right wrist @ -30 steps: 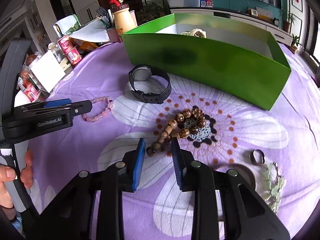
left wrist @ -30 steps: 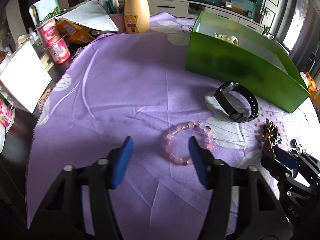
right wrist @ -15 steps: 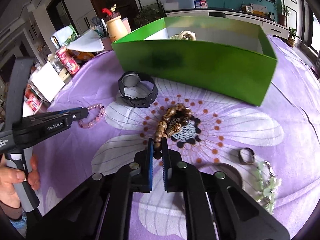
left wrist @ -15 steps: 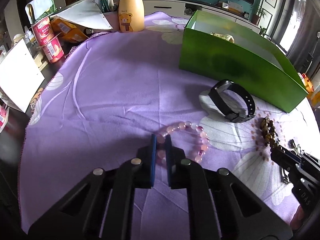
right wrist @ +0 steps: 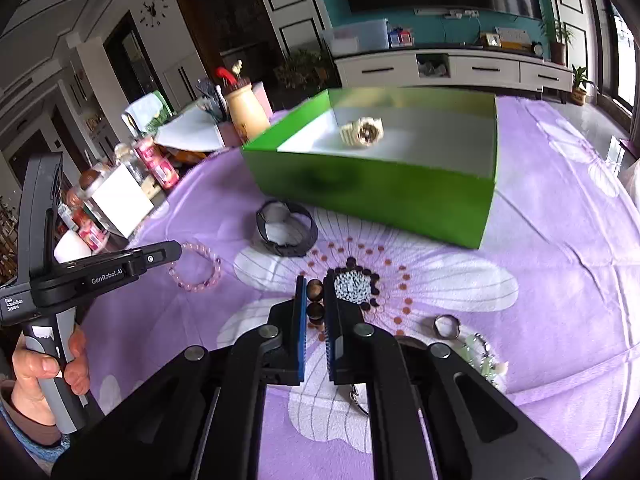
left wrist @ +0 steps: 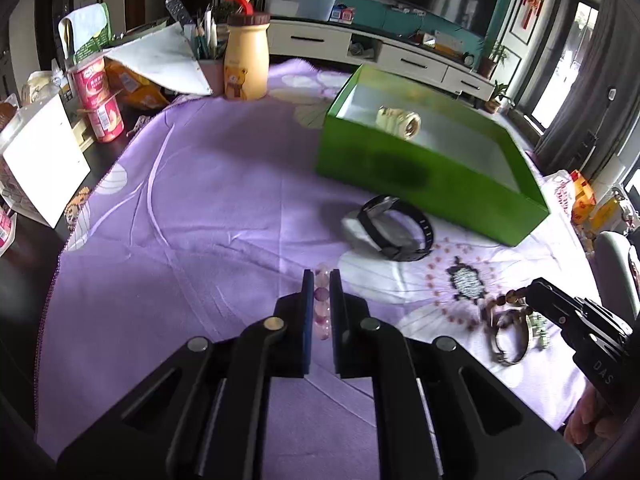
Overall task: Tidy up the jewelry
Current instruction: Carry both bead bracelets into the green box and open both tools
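Green cardboard box [right wrist: 384, 196] stands open on the purple floral cloth [left wrist: 208, 216] covering the worktop. Inside it, near the far wall, lies one cream-coloured watch [right wrist: 362, 131]; rest of the box floor shows bare grey. My left gripper [left wrist: 320, 280] has its fingers pinched on the pink bead bracelet [right wrist: 196, 267], which hangs from the fingertips as a loop, seen from the right wrist view. My right gripper [right wrist: 315, 286] has its fingers pinched on the brown wooden bead string [right wrist: 315, 300]; from the left wrist view the beads trail down from the fingertips. Black watch [right wrist: 286, 229] lies on the cloth just in front of the box. Metal ring [right wrist: 447, 325] and pale green bracelet [right wrist: 486, 356] lie to the right of my right gripper.
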A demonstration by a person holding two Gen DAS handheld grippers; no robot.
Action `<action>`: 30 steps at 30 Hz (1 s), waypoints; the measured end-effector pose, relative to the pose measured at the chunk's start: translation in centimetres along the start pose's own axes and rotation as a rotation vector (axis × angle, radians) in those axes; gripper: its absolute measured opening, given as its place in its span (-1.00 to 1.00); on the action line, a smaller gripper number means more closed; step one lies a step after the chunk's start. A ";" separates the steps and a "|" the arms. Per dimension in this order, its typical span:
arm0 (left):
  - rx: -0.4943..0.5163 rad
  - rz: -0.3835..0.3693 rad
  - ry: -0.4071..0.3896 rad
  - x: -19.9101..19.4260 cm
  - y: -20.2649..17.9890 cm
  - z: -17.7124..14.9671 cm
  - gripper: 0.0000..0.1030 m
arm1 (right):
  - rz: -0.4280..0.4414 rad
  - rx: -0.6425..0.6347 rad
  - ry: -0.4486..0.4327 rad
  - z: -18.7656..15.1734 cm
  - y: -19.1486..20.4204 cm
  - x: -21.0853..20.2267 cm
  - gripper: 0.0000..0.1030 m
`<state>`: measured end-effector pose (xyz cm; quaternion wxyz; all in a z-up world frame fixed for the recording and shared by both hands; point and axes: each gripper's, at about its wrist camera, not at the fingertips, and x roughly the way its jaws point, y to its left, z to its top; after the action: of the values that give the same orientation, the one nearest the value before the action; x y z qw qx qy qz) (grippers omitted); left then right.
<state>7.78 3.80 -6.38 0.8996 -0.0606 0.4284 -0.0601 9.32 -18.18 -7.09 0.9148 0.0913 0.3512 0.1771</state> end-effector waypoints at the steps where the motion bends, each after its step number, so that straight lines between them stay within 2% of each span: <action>1: 0.003 -0.002 -0.005 -0.2 -0.1 0.1 -0.86 | 0.003 0.000 -0.009 0.1 0.0 -0.3 -0.86; 15: -0.048 -0.100 -0.009 -2.5 0.2 2.0 -0.86 | 0.034 0.029 -0.068 1.8 -1.0 -2.3 -0.86; 22: -0.024 -0.121 -0.015 -2.7 -0.8 3.5 -0.86 | 0.027 0.030 -0.098 3.4 -2.0 -3.0 -0.86; 30: 0.044 -0.149 -0.035 -2.3 -4.2 6.9 -0.86 | 0.012 0.028 -0.157 6.4 -3.3 -3.6 -0.86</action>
<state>11.46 0.47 0.35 0.9010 -0.0734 0.4056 -0.1354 12.01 -22.87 -1.13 0.9372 0.1198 0.2802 0.1698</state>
